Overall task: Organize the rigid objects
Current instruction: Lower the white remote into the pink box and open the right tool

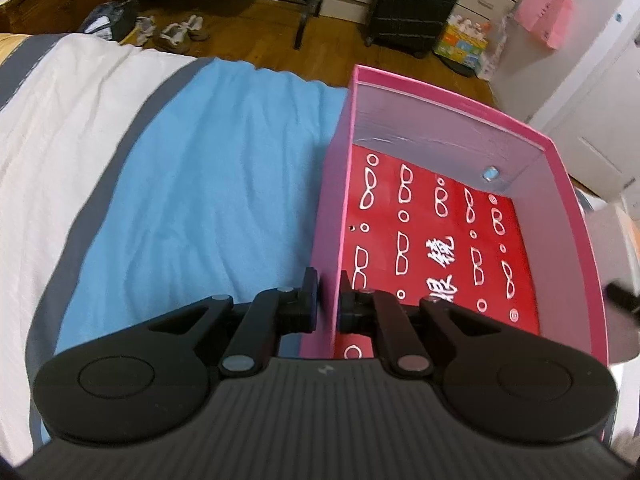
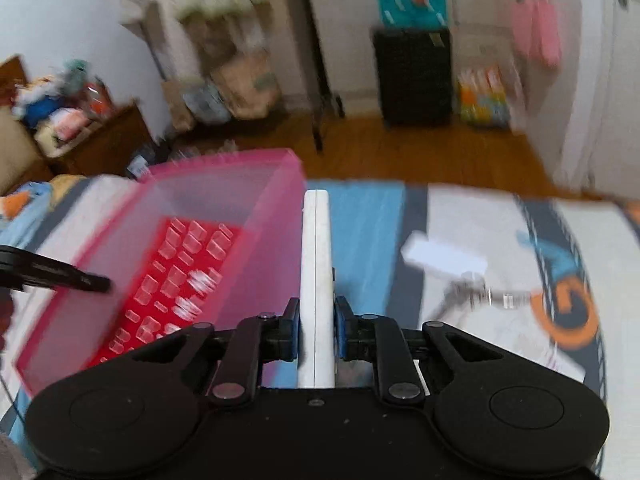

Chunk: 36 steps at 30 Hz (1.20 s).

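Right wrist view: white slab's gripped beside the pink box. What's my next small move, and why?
Probably carry the right claw left over the pink box rim: the white slab sits clamped just outside it, and the left claw pinches the box's wall.

A pink open-topped cardboard box sits on a blue, white and grey striped bedspread. On the box floor lies a red sheet printed with white spectacles. A small silver round object rests in the far right corner. On the bedspread right of the box lies a white flat rectangular object.
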Available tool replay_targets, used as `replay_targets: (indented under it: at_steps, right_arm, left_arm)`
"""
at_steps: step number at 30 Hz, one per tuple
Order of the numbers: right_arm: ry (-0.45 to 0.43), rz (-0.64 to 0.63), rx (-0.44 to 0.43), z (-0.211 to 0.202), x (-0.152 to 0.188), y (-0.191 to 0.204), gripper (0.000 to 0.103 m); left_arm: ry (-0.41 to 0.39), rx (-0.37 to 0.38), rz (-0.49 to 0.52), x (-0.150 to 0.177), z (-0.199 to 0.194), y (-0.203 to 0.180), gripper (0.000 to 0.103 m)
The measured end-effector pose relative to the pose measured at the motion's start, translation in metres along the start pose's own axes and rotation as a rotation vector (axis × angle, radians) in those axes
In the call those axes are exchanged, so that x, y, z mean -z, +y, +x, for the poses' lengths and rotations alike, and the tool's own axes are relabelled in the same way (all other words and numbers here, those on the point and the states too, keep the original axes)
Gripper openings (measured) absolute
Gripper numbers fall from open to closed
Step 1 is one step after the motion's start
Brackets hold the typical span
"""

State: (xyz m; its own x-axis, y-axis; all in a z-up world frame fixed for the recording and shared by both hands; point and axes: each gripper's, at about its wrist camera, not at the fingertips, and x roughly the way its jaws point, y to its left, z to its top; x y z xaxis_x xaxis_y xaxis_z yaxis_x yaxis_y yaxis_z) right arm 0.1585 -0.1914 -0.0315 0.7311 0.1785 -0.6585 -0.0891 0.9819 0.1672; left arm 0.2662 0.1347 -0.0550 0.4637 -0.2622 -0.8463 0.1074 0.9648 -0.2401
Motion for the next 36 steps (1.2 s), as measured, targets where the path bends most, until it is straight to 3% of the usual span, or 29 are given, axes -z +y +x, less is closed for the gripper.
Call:
replay_targets:
  at_steps: [3, 5, 11, 14, 21, 24, 30, 31, 34, 36]
  right_arm:
    - [-0.118, -0.085, -0.067, -0.026, -0.008, 0.022, 0.021]
    - [-0.11, -0.121, -0.128, -0.03, -0.015, 0.036, 0.021]
    - [0.158, -0.318, -0.077, 0.023, -0.019, 0.117, 0.021]
    - [0.234, -0.377, -0.003, 0.06, -0.017, 0.139, 0.02]
    - [0.347, -0.505, 0.147, 0.112, -0.01, 0.168, 0.02]
    - [0.365, -0.481, 0.139, 0.115, -0.011, 0.163, 0.027]
    - [0.431, -0.264, -0.136, 0.102, -0.026, 0.147, 0.054]
    - [0.437, -0.239, -0.149, 0.099, -0.024, 0.147, 0.055]
    - [0.431, -0.307, -0.05, 0.099, -0.021, 0.149, 0.057]
    - [0.452, -0.304, -0.064, 0.098, -0.015, 0.147, 0.057]
  left_arm:
    - [-0.001, -0.015, 0.013, 0.002, 0.0, -0.004, 0.007]
    - [0.004, -0.005, -0.008, 0.001, -0.001, -0.001, 0.007]
    - [-0.007, 0.028, 0.006, 0.003, -0.006, -0.003, 0.011]
    - [0.014, 0.086, -0.042, 0.001, -0.004, 0.008, 0.013]
    - [0.031, 0.103, -0.064, 0.001, 0.003, 0.014, 0.013]
    - [0.029, 0.107, -0.055, 0.001, 0.004, 0.013, 0.013]
    - [0.036, 0.111, -0.07, 0.002, 0.003, 0.015, 0.013]
    - [0.034, 0.112, -0.073, 0.002, 0.003, 0.016, 0.013]
    - [0.036, 0.114, -0.074, 0.002, 0.003, 0.015, 0.013]
    - [0.035, 0.114, -0.076, 0.001, 0.003, 0.015, 0.014]
